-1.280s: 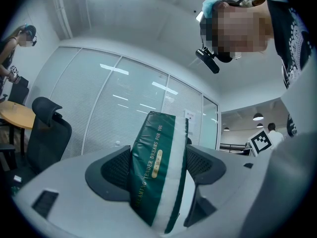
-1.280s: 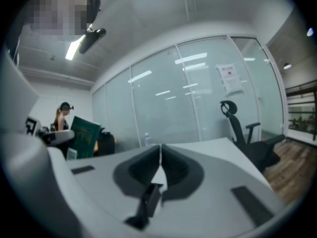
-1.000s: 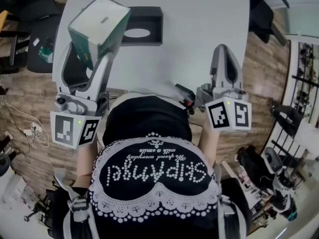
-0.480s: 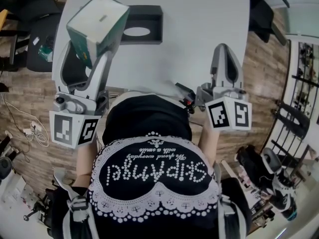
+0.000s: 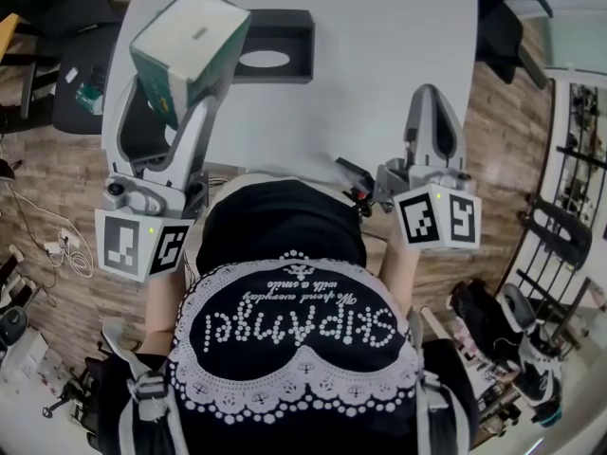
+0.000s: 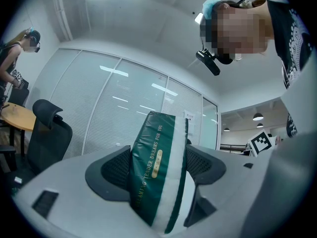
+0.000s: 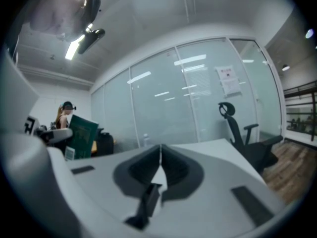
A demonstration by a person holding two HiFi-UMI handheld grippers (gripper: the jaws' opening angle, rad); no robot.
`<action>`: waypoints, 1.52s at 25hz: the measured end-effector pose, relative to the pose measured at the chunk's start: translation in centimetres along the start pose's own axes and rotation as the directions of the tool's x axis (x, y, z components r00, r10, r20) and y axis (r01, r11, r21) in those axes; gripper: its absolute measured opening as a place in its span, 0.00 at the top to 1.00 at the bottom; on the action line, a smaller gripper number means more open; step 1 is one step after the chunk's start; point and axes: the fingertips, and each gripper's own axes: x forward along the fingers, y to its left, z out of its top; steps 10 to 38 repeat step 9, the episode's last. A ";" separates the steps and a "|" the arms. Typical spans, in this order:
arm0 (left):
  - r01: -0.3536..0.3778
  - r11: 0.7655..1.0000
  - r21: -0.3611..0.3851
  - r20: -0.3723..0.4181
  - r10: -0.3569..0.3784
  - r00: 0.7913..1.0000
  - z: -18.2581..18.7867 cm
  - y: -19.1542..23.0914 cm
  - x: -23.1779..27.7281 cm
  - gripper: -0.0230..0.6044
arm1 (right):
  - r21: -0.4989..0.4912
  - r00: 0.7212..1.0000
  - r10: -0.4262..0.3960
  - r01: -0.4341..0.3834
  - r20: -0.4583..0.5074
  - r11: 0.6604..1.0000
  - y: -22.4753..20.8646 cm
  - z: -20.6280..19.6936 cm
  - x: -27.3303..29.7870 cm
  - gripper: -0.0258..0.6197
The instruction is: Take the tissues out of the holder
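The white table (image 5: pixel 379 64) carries only one thing of the task, the black holder (image 5: pixel 294 28), which lies flat near the far edge. Its oval opening faces up and looks pale inside; I cannot tell if any tissue is left in it.

The tissue pack (image 5: pixel 190 50) is not in the holder. It is up in the air, just to the left of the holder and nearer to the person, tilted on one corner. I judge it is held high like this so that it comes fully clear of the holder before it goes to a free place on the table.

The left tongs (image 5: pixel 171 112) grip this pack from both sides, and the soft wrapper bulges a little between the two jaws. The right tongs (image 5: pixel 432 102) are well to the right of the holder, pressed together with nothing between them. They seem only to wait, because one pair is enough for so light a pack.

The pack (image 6: pixel 156 167) is dark green with a white band. Gold letters along it read "TENDER DREAMS FOR YOU", and the word before these is partly hidden. A small gold label sits beside the letters, too small to read.
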 end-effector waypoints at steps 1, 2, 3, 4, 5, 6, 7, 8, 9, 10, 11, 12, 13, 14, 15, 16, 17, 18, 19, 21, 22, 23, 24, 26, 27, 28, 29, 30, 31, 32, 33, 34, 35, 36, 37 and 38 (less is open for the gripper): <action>0.000 1.000 0.001 0.001 0.000 1.000 0.0 0.0 0.0 0.39 | 0.000 1.000 0.000 0.000 0.000 1.000 0.0 0.0 0.0 0.91; 0.000 1.000 0.002 0.002 0.000 1.000 0.1 0.0 0.0 0.39 | 0.000 1.000 0.000 0.000 0.001 1.000 0.0 0.0 0.0 0.91; 0.000 1.000 0.003 0.003 0.000 1.000 0.1 0.0 -0.1 0.39 | 0.000 1.000 0.000 0.000 0.001 1.000 0.0 0.0 0.0 0.91; -0.001 1.000 0.004 0.004 0.001 1.000 0.2 0.1 -0.1 0.39 | 0.000 1.000 0.001 -0.001 0.002 1.000 0.1 0.0 0.0 0.91; -0.002 1.000 0.004 0.005 0.002 1.000 0.2 0.1 -0.1 0.39 | -0.001 1.000 0.001 -0.001 0.002 1.000 0.1 0.0 0.0 0.91; -0.002 1.000 0.004 0.005 0.002 1.000 0.2 0.1 -0.2 0.39 | -0.001 1.000 0.001 -0.001 0.002 1.000 0.1 0.0 0.0 0.91; -0.003 1.000 0.003 0.005 0.003 1.000 0.2 0.1 -0.2 0.39 | -0.002 1.000 0.001 -0.001 0.002 1.000 0.1 0.0 0.0 0.91; -0.004 1.000 0.003 0.004 0.004 1.000 0.2 0.2 -0.2 0.39 | -0.002 1.000 0.001 -0.001 0.002 1.000 0.1 0.0 0.0 0.91; -0.005 1.000 0.002 0.004 0.005 1.000 0.2 0.2 -0.2 0.39 | -0.002 1.000 0.000 0.000 0.001 1.000 0.1 0.0 -0.1 0.91; -0.005 1.000 0.002 0.004 0.005 1.000 0.2 0.2 -0.2 0.39 | -0.002 1.000 0.000 0.000 0.001 1.000 0.1 0.0 -0.1 0.91; -0.005 1.000 0.002 0.004 0.005 1.000 0.2 0.2 -0.2 0.39 | -0.002 1.000 0.000 0.000 0.001 1.000 0.1 0.0 -0.1 0.91; -0.005 1.000 0.002 0.004 0.005 1.000 0.2 0.2 -0.2 0.39 | -0.002 1.000 0.000 0.000 0.001 1.000 0.1 0.0 -0.1 0.91; -0.005 1.000 0.002 0.004 0.005 1.000 0.2 0.2 -0.2 0.39 | -0.002 1.000 0.000 0.000 0.001 1.000 0.1 0.0 -0.1 0.91; -0.005 1.000 0.002 0.004 0.005 1.000 0.2 0.2 -0.2 0.39 | -0.002 1.000 0.000 0.000 0.001 1.000 0.1 0.0 -0.1 0.91; -0.005 1.000 0.002 0.004 0.005 1.000 0.2 0.2 -0.2 0.39 | -0.002 1.000 0.000 0.000 0.001 1.000 0.1 0.0 -0.1 0.91; -0.005 1.000 0.002 0.004 0.005 1.000 0.2 0.2 -0.2 0.39 | -0.002 1.000 0.000 0.000 0.001 1.000 0.1 0.0 -0.1 0.91; -0.005 1.000 0.002 0.004 0.005 1.000 0.2 0.2 -0.2 0.39 | -0.002 1.000 0.000 0.000 0.001 1.000 0.1 0.0 -0.1 0.91; -0.005 1.000 0.002 0.004 0.005 1.000 0.2 0.2 -0.2 0.39 | -0.002 1.000 0.000 0.000 0.001 1.000 0.1 0.0 -0.1 0.91; -0.005 1.000 0.002 0.004 0.005 1.000 0.2 0.2 -0.2 0.39 | -0.002 1.000 0.000 0.000 0.001 1.000 0.1 0.0 -0.1 0.91; -0.005 1.000 0.002 0.004 0.005 1.000 0.2 0.2 -0.2 0.39 | -0.002 1.000 0.000 0.000 0.001 1.000 0.1 0.0 -0.1 0.91; -0.005 1.000 0.002 0.004 0.005 1.000 0.2 0.2 -0.2 0.39 | -0.002 1.000 0.000 0.000 0.001 1.000 0.1 0.0 -0.1 0.91; -0.005 1.000 0.002 0.004 0.005 1.000 0.2 0.2 -0.2 0.39 | -0.002 1.000 0.000 0.000 0.001 1.000 0.1 0.0 -0.1 0.91; -0.005 1.000 0.002 0.004 0.005 1.000 0.2 0.2 -0.2 0.39 | -0.002 1.000 0.000 0.000 0.001 1.000 0.1 0.0 -0.1 0.91; -0.005 1.000 0.002 0.004 0.005 1.000 0.2 0.2 -0.2 0.39 | -0.002 1.000 0.000 0.000 0.001 1.000 0.1 0.0 -0.1 0.91; -0.005 1.000 0.002 0.004 0.005 1.000 0.2 0.2 -0.2 0.39 | -0.002 1.000 0.000 0.000 0.001 1.000 0.1 0.0 -0.1 0.91; -0.005 1.000 0.002 0.004 0.005 1.000 0.2 0.2 -0.2 0.39 | -0.002 1.000 0.000 0.000 0.001 1.000 0.1 0.0 -0.1 0.91; -0.005 1.000 0.002 0.004 0.005 1.000 0.2 0.2 -0.2 0.39 | -0.002 1.000 0.000 0.000 0.001 1.000 0.1 0.0 -0.1 0.91; -0.005 1.000 0.002 0.004 0.005 1.000 0.2 0.2 -0.2 0.39 | -0.002 1.000 0.000 0.000 0.001 1.000 0.1 0.0 -0.1 0.91; -0.005 1.000 0.002 0.004 0.005 1.000 0.2 0.2 -0.2 0.39 | -0.002 1.000 0.000 0.000 0.001 1.000 0.1 0.0 -0.1 0.91; -0.005 1.000 0.002 0.004 0.005 1.000 0.2 0.2 -0.2 0.39 | -0.002 1.000 0.000 0.000 0.001 1.000 0.1 0.0 -0.1 0.91; -0.005 1.000 0.002 0.004 0.005 1.000 0.2 0.2 -0.2 0.39 | -0.002 1.000 0.000 0.000 0.001 1.000 0.1 0.0 -0.1 0.91; -0.005 1.000 0.002 0.004 0.005 1.000 0.2 0.2 -0.2 0.39 | -0.002 1.000 0.000 0.000 0.001 1.000 0.1 0.0 -0.1 0.91; -0.005 1.000 0.002 0.004 0.005 1.000 0.2 0.2 -0.2 0.39 | -0.002 1.000 0.000 0.000 0.001 1.000 0.1 0.0 -0.1 0.91; -0.005 1.000 0.002 0.004 0.005 1.000 0.2 0.2 -0.2 0.39 | -0.002 1.000 0.000 0.000 0.001 1.000 0.1 0.0 -0.1 0.91; -0.005 1.000 0.002 0.004 0.005 1.000 0.2 0.2 -0.2 0.39 | -0.002 1.000 0.000 0.000 0.001 1.000 0.1 0.0 -0.1 0.91; -0.005 1.000 0.002 0.004 0.005 1.000 0.2 0.2 -0.2 0.39 | -0.002 1.000 0.000 0.000 0.001 1.000 0.1 0.0 -0.1 0.91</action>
